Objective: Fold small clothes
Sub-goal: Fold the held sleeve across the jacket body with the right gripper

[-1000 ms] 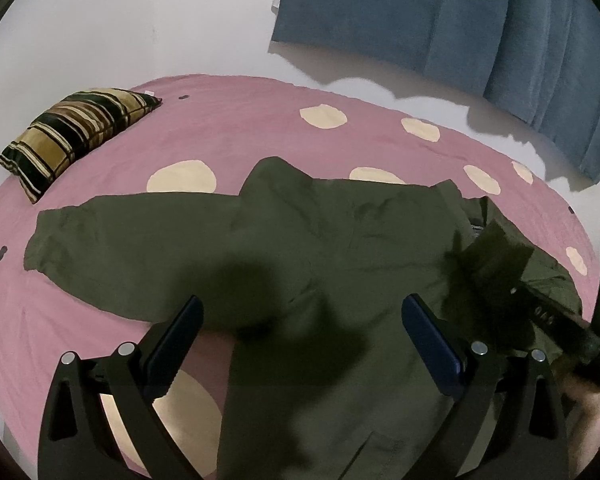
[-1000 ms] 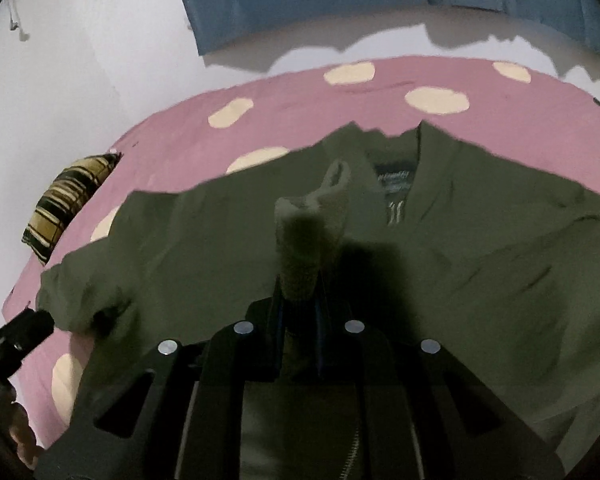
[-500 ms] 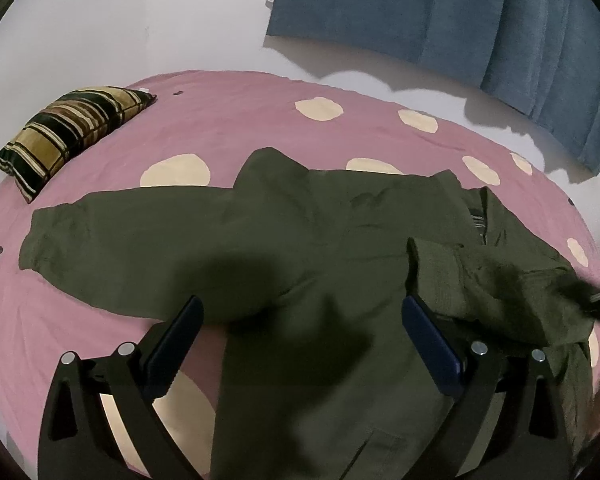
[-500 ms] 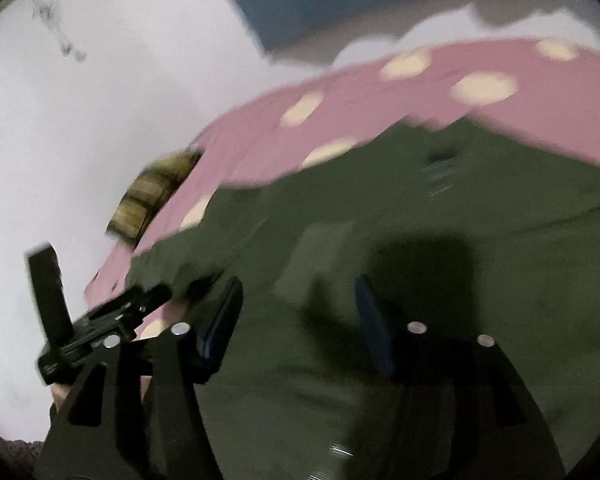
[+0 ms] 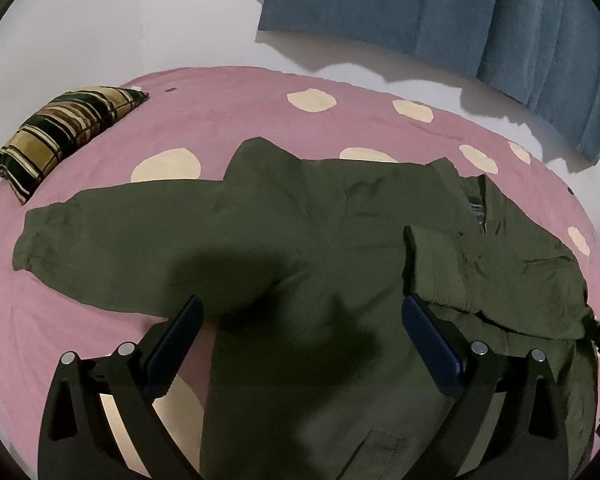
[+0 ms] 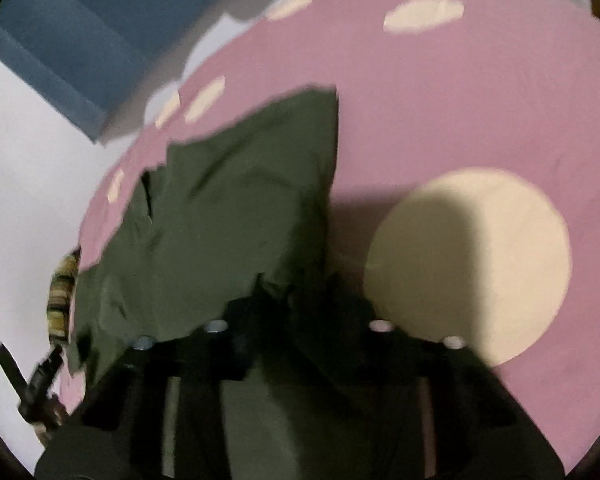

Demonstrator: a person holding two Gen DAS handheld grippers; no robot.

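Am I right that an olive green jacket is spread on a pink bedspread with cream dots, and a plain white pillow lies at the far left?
Not quite. The pillow at the far left is not plain white: it is striped in black, gold and cream. The left wrist view shows it clearly. The rest holds: the olive green jacket is spread on the pink bedspread with cream dots.

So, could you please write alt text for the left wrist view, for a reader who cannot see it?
A dark green jacket lies spread on a pink bedspread with cream dots, one sleeve folded across its chest, the other stretched out flat. The left gripper is above it with jaws wide open and nothing between them. A striped pillow lies far left.
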